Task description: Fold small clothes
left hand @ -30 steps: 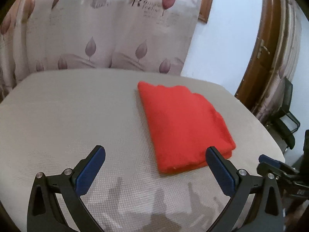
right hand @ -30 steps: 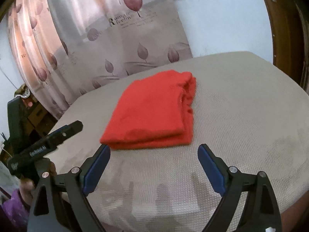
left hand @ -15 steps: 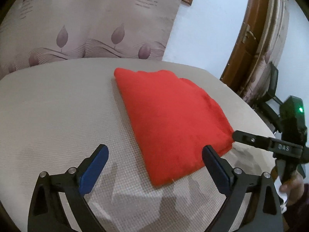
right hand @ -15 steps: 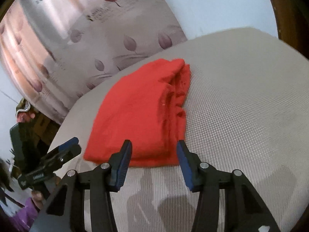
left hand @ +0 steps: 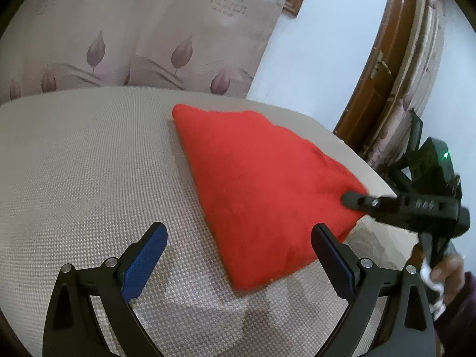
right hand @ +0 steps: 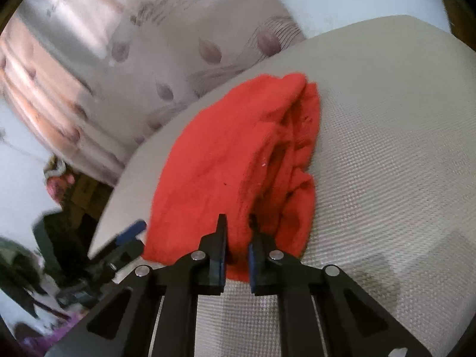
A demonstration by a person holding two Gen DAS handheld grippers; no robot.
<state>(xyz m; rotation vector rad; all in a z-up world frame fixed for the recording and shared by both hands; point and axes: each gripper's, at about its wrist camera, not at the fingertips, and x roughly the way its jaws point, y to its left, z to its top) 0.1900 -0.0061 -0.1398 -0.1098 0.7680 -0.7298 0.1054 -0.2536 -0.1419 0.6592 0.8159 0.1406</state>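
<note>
Jaws of the right gripper [right hand: 237,247] have just been closing and pinch the near edge of the red cloth [right hand: 226,160] on the bench [right hand: 386,154]. Left gripper [left hand: 239,248] gapes, empty, cloth just ahead; curtain [left hand: 134,29] beyond.

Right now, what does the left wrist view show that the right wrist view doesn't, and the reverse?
Only the left wrist view: the left gripper with its jaws wide, nothing between them, and the brown door frame. Only the right wrist view: the right gripper, whose jaws have just been closing, pinching the near edge of the red cloth, and the cloth's bunched layers. Both: the cloth on the grey woven surface and the leaf-print curtain.
</note>
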